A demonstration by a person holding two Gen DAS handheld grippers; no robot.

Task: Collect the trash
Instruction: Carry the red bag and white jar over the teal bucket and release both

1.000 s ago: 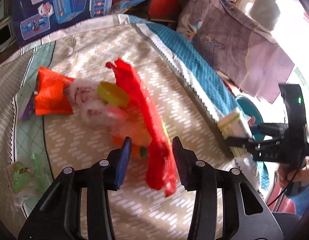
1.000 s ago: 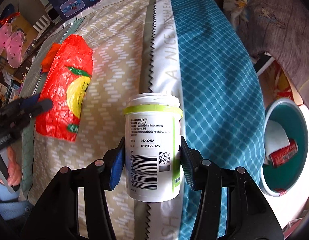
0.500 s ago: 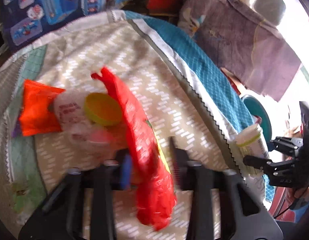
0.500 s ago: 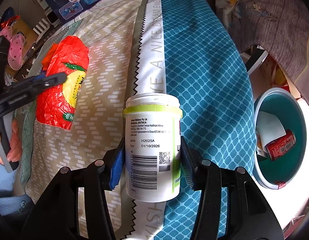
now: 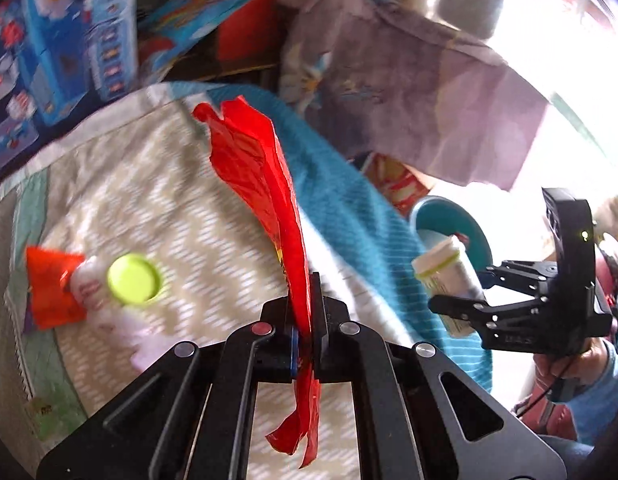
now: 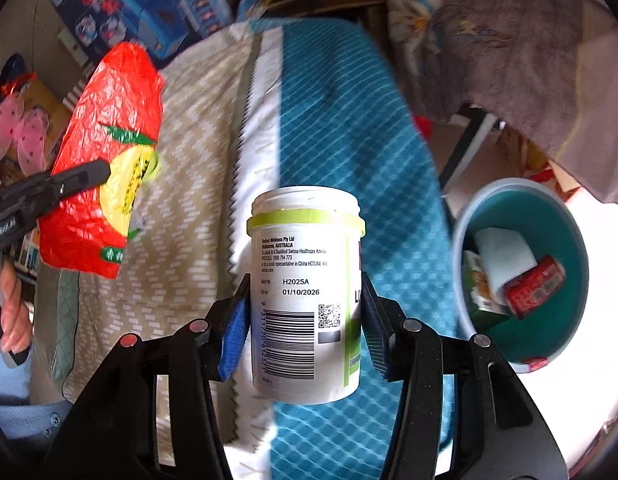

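My left gripper point(image 5: 303, 328) is shut on a red plastic snack bag point(image 5: 261, 184) and holds it raised above the patterned bedspread point(image 5: 213, 240); the bag also shows in the right wrist view point(image 6: 109, 160). My right gripper point(image 6: 305, 320) is shut on a white supplement bottle point(image 6: 305, 292) with a green band, held above the bed's blue edge; the bottle also shows in the left wrist view point(image 5: 449, 276). A teal bin point(image 6: 565, 220) holding a red can and paper stands on the floor at the right.
An orange wrapper point(image 5: 49, 284), a yellow-green lid point(image 5: 133, 278) and whitish plastic scraps lie on the bedspread at the left. A grey-purple cloth point(image 5: 409, 92) hangs behind the bed. Toy boxes point(image 5: 69, 40) stand at the back left.
My left gripper has closed on the red bag and lifted it off the bedspread. My right gripper has carried the bottle to the right, closer to the teal bin.
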